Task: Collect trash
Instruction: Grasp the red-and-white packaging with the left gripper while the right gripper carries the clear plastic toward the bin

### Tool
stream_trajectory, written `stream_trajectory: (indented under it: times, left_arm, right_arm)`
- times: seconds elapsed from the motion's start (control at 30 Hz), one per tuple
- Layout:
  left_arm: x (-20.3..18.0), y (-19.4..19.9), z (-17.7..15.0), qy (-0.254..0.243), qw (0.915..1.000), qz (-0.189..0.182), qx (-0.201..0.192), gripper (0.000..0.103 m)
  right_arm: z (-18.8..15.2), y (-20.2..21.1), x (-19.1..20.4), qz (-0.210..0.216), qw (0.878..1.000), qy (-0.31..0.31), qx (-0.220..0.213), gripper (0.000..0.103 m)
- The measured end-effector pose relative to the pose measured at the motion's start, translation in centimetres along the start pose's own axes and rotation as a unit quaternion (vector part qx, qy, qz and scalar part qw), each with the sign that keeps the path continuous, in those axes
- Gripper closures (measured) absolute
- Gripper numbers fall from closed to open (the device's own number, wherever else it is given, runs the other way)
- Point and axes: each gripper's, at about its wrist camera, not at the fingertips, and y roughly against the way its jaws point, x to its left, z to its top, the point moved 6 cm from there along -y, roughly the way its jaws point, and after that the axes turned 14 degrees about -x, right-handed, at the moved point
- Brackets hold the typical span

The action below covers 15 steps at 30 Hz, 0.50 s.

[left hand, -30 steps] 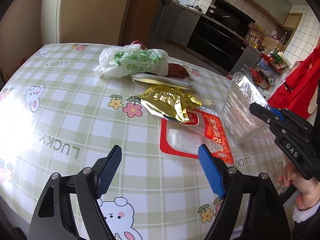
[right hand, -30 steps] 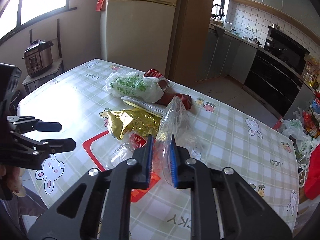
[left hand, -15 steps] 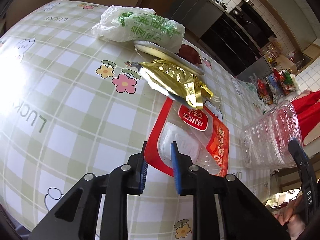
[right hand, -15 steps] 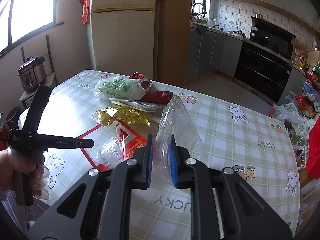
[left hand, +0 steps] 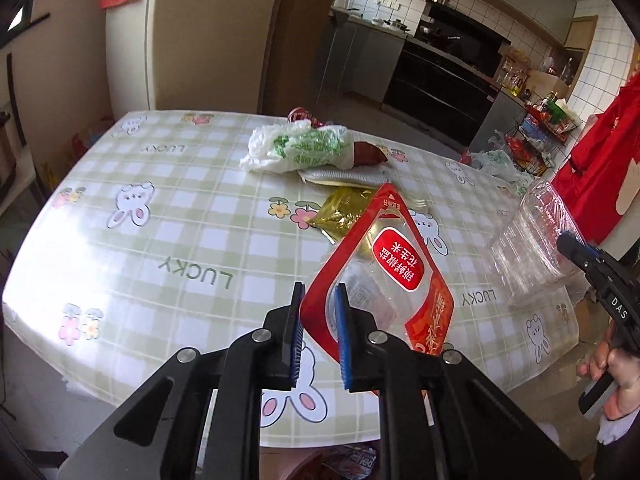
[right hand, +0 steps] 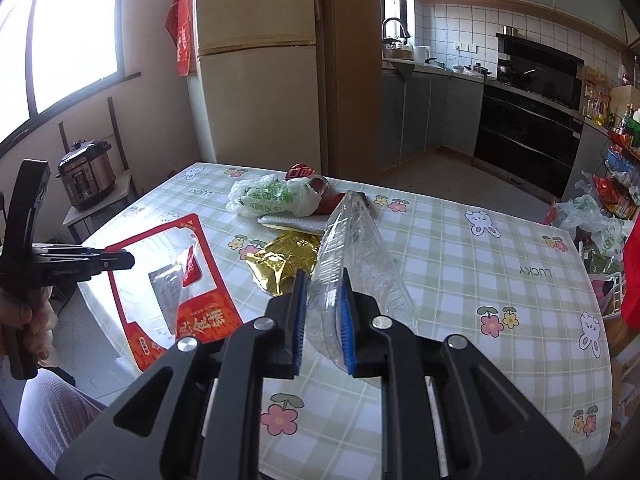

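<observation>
1. The table [left hand: 192,216], under a green checked cloth printed with rabbits and "LUCKY", fills the middle of both views; a second ago the left wrist camera sat low over it, and now it looks from higher, with the near edge showing at the bottom of the frame.
2. The crushed clear plastic bottle [right hand: 356,248] is clamped in the right gripper [right hand: 323,320], whose blue pads press its lower end just as they did a second ago. It runs up the centre of the right wrist view and shows at the right edge of the left one.
3. The red snack pouch [left hand: 384,264] with a clear window lay flat on the cloth a second ago. Now it hangs off the table, pinched at its corner by the left gripper [left hand: 318,332], whose jaws are closing, the pouch between the pads. In the right wrist view it sits at lower left.
4. The white and green plastic bag [left hand: 296,148], unmoved, lies at the far end with a red-brown wrapper [left hand: 366,152] tucked beside it.
5. The gold foil wrapper [left hand: 344,210] stays on the cloth, just behind the lifted pouch.
</observation>
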Motion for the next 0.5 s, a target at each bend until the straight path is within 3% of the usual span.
stream_trajectory:
  times: [0.17,0.5]
  left_arm:
    - [0.2,5.6,0.3,-0.045,0.9984,0.013,-0.033,0.088]
    - [1.8,14.4,-2.2,-0.051,0.9962,0.010,-0.070,0.088]
  right_arm:
    - [-0.1,3.2,2.9,0.014,1.000,0.001,0.000,0.085]
    - [-4.7,8.7,9.8,0.064,0.996,-0.039,0.049,0.085]
